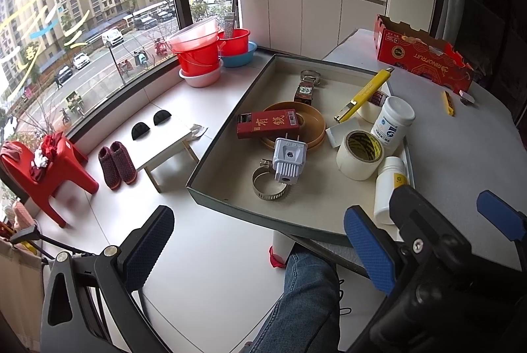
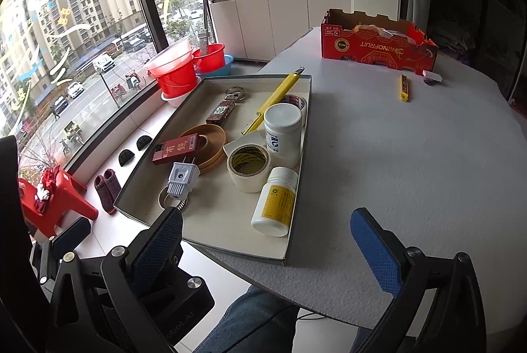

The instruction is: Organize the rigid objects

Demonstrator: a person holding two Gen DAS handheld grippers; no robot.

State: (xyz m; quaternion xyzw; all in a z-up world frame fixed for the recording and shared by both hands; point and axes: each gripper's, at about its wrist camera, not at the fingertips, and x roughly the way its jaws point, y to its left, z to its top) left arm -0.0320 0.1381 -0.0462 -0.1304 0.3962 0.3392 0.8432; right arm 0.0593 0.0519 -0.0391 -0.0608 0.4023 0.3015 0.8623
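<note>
Left wrist: the left claw (image 1: pixel 260 247) hangs wide apart and empty before the tray (image 1: pixel 230 198) of oddments.

Right wrist: the right claw (image 2: pixel 266 241), likewise spread, should reach squarely for the yellow cutter (image 2: pixel 404 88) lying apart on the desk (image 2: pixel 411 155).

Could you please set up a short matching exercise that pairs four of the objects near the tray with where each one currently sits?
Things:
1. white plug adapter
2. long yellow utility knife
3. short yellow knife
4. red dominoes box

Places:
A. on the bare table, outside the tray, near the red carton
B. on top of the brown ring
C. leaning over the tray's far rim
D. on a metal hose clamp, at the tray's near end

Pairs: 1-D, 2-C, 3-A, 4-B
</note>
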